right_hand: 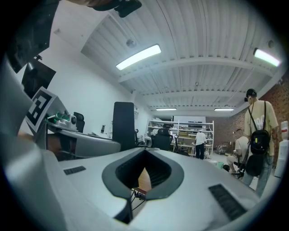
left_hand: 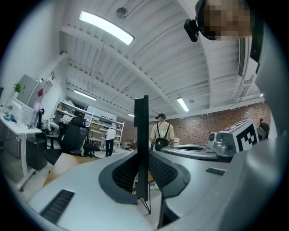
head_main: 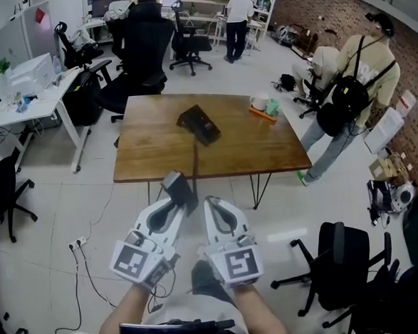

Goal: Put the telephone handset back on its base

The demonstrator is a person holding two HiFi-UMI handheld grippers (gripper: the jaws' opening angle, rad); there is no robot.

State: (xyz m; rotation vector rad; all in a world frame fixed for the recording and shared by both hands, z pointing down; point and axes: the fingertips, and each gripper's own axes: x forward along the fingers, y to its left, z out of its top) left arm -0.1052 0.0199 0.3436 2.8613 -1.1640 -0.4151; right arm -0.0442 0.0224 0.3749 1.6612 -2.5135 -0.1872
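At the bottom of the head view, the left gripper (head_main: 174, 204), of smooth light-grey plastic with dark ribbed pads, was clamped on the black, flat, slab-shaped telephone handset (head_main: 177, 185). The handset stood on edge between its jaws and hung in the air short of the table's near edge. Just beside it, the right gripper (head_main: 213, 202) of the same make had its jaws drawn together with nothing between them; its own view showed only a sliver of wood through the gap. A thin dark cord (head_main: 196, 160) seemed to run from the handset up over the rectangular brown wooden table on thin metal legs (head_main: 148, 160). It led to the black, wedge-shaped plastic telephone base (head_main: 199, 124), which lay askew near the table's middle with its cradle bare. As a judgement, the pick-up was done, while the carry to the base, the alignment and the set-down all remained. Toward the upper right of the tabletop stood a white mug (head_main: 259, 103). Farther off, black office chairs stood on the glossy pale tiled floor.
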